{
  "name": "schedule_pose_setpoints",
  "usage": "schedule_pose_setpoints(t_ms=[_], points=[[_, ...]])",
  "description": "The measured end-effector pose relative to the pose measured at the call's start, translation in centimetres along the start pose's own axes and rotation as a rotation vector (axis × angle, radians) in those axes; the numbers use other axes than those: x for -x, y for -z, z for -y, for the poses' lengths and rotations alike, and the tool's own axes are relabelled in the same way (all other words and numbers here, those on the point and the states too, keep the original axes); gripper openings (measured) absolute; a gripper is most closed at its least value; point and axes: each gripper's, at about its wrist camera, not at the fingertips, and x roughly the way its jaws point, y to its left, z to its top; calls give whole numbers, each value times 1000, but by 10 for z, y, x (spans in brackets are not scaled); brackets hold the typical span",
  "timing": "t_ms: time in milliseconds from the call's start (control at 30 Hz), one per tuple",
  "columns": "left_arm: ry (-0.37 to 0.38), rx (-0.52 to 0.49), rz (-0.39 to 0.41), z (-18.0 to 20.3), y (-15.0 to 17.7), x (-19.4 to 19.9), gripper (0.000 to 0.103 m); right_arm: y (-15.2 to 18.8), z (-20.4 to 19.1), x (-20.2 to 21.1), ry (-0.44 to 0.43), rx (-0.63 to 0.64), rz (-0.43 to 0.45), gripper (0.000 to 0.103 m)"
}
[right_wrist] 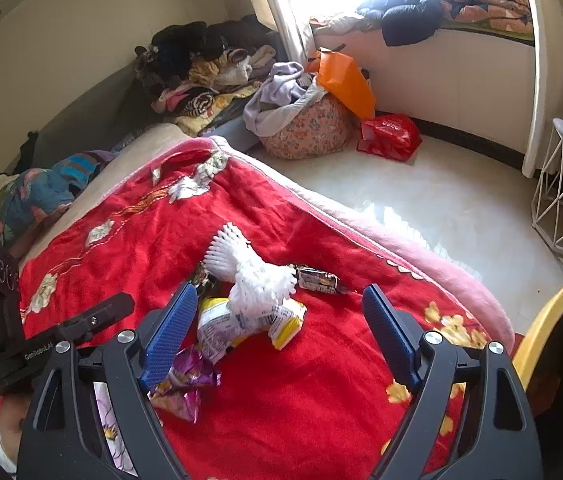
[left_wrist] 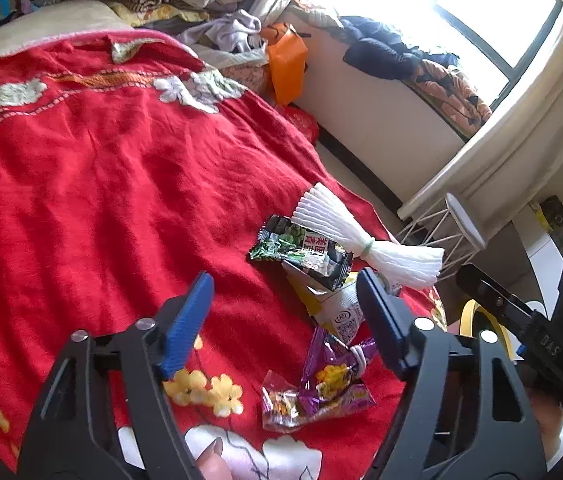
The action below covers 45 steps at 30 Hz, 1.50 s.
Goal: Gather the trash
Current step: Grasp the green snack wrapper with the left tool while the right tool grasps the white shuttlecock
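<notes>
A: Biggest thing first?
B: Bed w/ red blanket (left_wrist: pixel 101 168). Trash sits in a cluster near its edge, by the floor side.
A: Which bits?
B: White foam net (left_wrist: pixel 361 236), yellow-white packet (right_wrist: pixel 237 324) under it, dark green wrapper (left_wrist: pixel 301 250) overlapping both, purple wrapper (left_wrist: pixel 331 384) nearest.
A: Grippers?
B: Left hand-held gripper (left_wrist: pixel 285 320) wide open, nothing in it, above the cluster. Right hand-held gripper (right_wrist: pixel 277 334) also open, empty; yellow bin rim (right_wrist: pixel 553 308) beside it.

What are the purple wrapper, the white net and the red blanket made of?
Purple wrapper: thin glossy plastic film, likely metallised; it is crinkled and shiny.
White net: looks like foam mesh, matte, ribbed strands cinched at the middle.
Red blanket: soft woven or fleecy fabric, matte, wrinkled, embroidered flowers.
</notes>
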Motion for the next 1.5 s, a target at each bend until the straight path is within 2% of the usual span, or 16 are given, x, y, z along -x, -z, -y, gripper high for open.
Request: schedule_pose_setpoints(t_ms=[267, 367, 467, 500, 533, 600, 700, 767, 833, 967, 1033, 1100, 1267, 1500], points=[[74, 118, -67, -9, -11, -22, 60, -4, -1, -19, -14, -1, -20, 73], [105, 174, -91, -14, -13, -31, 60, -4, 0, -27, -24, -8, -35, 65], [122, 225, -112, -18, -14, -38, 60, -2, 0, -30, -52, -15, -49, 44], [123, 236, -118, -19, -13, -41, 60, 0, -1, -30, -62, -10, -50, 32], [123, 246, -123, -19, -13, -43, 59, 1, -1, -30, -64, -4, -48, 26], [122, 260, -130, -20, -12, -47, 56, 4, -3, -28, -77, 4, -44, 21], [130, 288, -136, -20, -14, -51, 50, 7, -7, -23, -92, 8, -41, 18], [133, 306, -141, -21, -13, -54, 42, 9, -9, -21, -100, 4, -37, 18], [140, 329, -146, -22, -12, -56, 30, 10, -11, -19, -105, 4, -35, 17], [162, 388, -149, -29, -8, -59, 21, 13, -12, -14, -108, 5, -31, 17], [167, 396, -140, -32, -7, -58, 8, 14, -14, -11, -115, 5, -25, 17], [171, 391, -134, -33, -6, -54, 1, 15, -17, -6, -122, 11, -18, 16], [216, 356, -103, -27, -6, -38, 0, 16, -22, 3, -113, 35, 4, 16], [230, 298, -94, -17, -5, -22, 1, 22, -28, 14, -122, 42, 4, 16]])
